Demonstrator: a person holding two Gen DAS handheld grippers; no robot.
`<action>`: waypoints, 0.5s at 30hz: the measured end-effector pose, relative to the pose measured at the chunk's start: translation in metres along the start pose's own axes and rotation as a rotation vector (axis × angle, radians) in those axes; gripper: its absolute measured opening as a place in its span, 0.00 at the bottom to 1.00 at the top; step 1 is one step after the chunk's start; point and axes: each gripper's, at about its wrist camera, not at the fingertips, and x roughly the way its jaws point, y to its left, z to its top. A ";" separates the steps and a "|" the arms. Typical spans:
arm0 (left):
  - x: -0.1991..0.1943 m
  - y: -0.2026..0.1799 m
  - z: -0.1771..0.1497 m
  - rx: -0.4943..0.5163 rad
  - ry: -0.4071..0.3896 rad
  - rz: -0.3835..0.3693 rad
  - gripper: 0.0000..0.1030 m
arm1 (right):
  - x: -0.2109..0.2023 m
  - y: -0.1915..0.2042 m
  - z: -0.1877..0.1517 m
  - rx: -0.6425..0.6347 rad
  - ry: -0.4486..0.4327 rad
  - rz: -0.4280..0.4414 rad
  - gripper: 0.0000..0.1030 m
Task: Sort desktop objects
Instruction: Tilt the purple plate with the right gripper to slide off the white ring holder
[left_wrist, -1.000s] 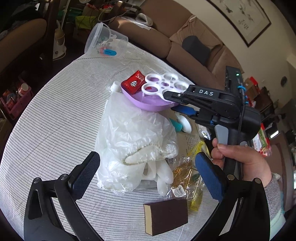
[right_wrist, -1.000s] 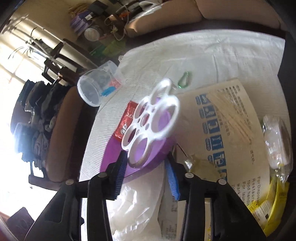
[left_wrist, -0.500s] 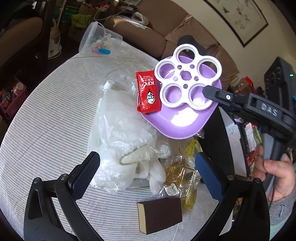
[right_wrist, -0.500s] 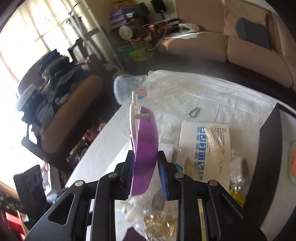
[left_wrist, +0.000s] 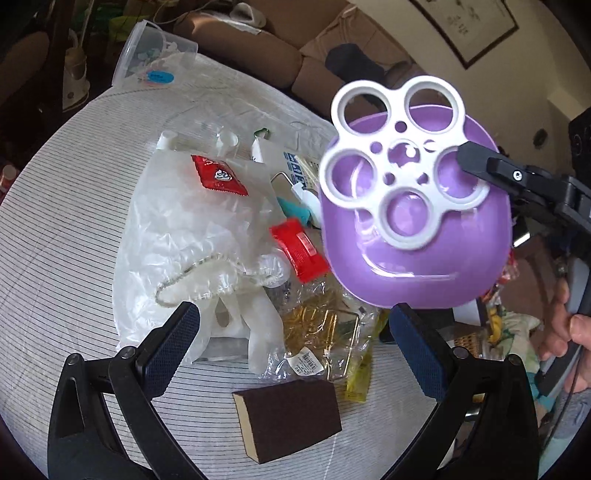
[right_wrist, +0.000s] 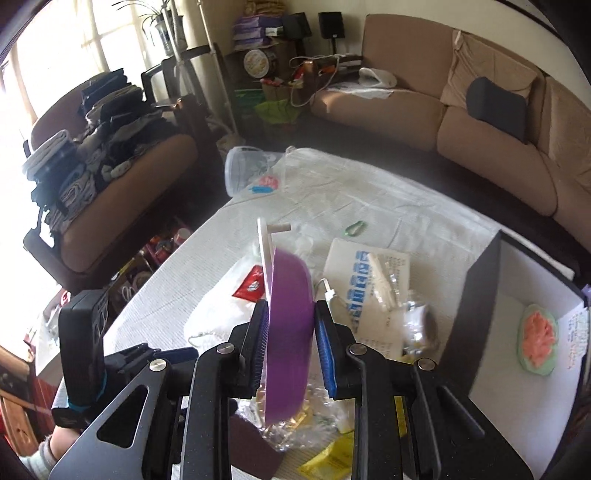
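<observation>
My right gripper (right_wrist: 290, 347) is shut on a purple bowl (right_wrist: 288, 332) and the white ring tray (right_wrist: 264, 258) lying against it. Both are held tilted on edge above the table. In the left wrist view the bowl (left_wrist: 424, 258) and tray (left_wrist: 399, 158) hang at the right, with one right finger (left_wrist: 480, 164) across the tray. My left gripper (left_wrist: 295, 347) stands open and empty over a clear plastic bag (left_wrist: 192, 229) of gloves. One red sauce packet (left_wrist: 218, 175) lies on that bag and another (left_wrist: 299, 249) beside the bowl. A brown sponge (left_wrist: 288, 417) lies nearest.
A bag of gold clips (left_wrist: 317, 325) lies by the sponge. A clear tub (left_wrist: 151, 59) lies on its side at the far table edge. A black box (right_wrist: 480, 314) with a white inside stands at the right, holding a green and pink item (right_wrist: 537, 339). A blue-printed packet (right_wrist: 365, 280) and a green carabiner (right_wrist: 354, 227) lie mid-table.
The right gripper has lifted the bowl and tray off the table and rolled them onto their edge. A red packet has slid off the bowl onto the plastic bag.
</observation>
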 end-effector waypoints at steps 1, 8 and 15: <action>0.001 0.001 0.000 -0.008 0.005 -0.009 1.00 | -0.006 -0.003 0.002 0.001 0.001 -0.002 0.24; 0.011 -0.009 -0.007 -0.044 0.057 -0.214 1.00 | -0.033 -0.015 0.004 0.029 0.010 0.000 0.24; 0.018 -0.015 -0.013 -0.074 0.065 -0.310 1.00 | -0.054 -0.015 -0.001 0.095 -0.015 0.102 0.23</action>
